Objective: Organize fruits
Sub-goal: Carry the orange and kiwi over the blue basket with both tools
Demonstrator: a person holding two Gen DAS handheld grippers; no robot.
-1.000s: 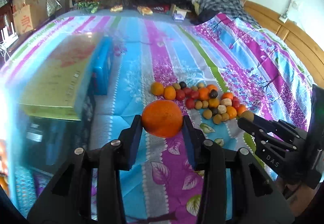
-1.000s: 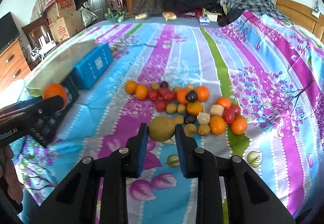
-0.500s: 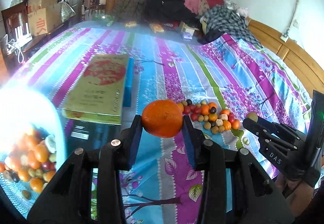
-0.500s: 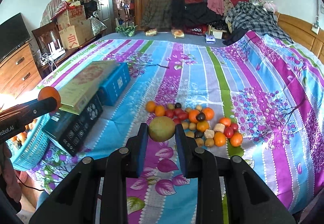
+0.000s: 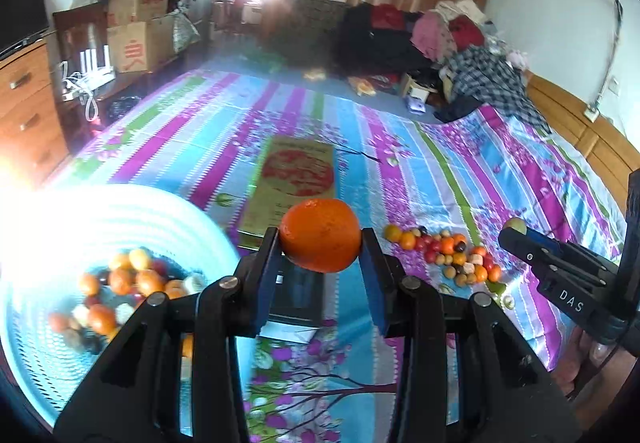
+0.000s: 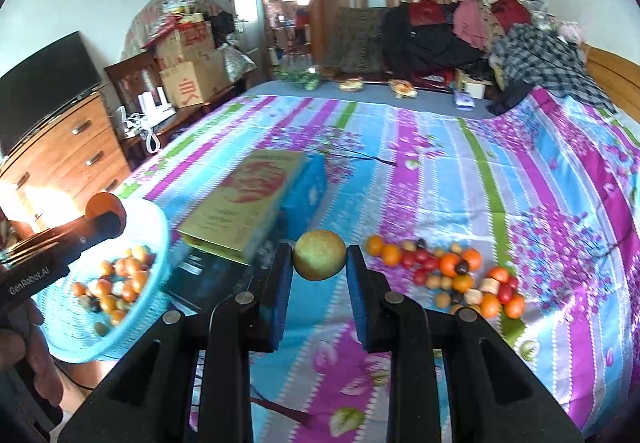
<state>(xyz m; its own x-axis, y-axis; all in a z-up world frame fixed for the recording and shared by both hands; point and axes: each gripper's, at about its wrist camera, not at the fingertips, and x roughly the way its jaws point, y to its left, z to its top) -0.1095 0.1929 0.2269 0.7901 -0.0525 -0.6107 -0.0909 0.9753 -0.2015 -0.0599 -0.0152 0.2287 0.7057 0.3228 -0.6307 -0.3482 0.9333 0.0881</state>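
Note:
My left gripper (image 5: 320, 243) is shut on an orange (image 5: 320, 235) and holds it high above the bed, right of a light blue basket (image 5: 36, 363) with several fruits in it. My right gripper (image 6: 319, 257) is shut on a yellow-green pear (image 6: 319, 255), also lifted. A pile of small mixed fruits (image 6: 448, 271) lies on the striped bedspread; it also shows in the left wrist view (image 5: 444, 253). The left gripper (image 6: 102, 221) with its orange shows over the basket (image 6: 132, 323) rim in the right wrist view. The right gripper (image 5: 516, 233) shows at the right of the left wrist view.
A flat gold box (image 6: 248, 211) lies on a blue box (image 6: 308, 191), with a black box (image 5: 296, 291) in front, between basket and fruit pile. Clothes are heaped at the bed's far end (image 6: 460, 27). A dresser with a TV (image 6: 60, 147) stands left.
Both grippers have risen and pulled back from the fruit pile with their fruits held. The left gripper has swung left, and the blue basket has come into view.

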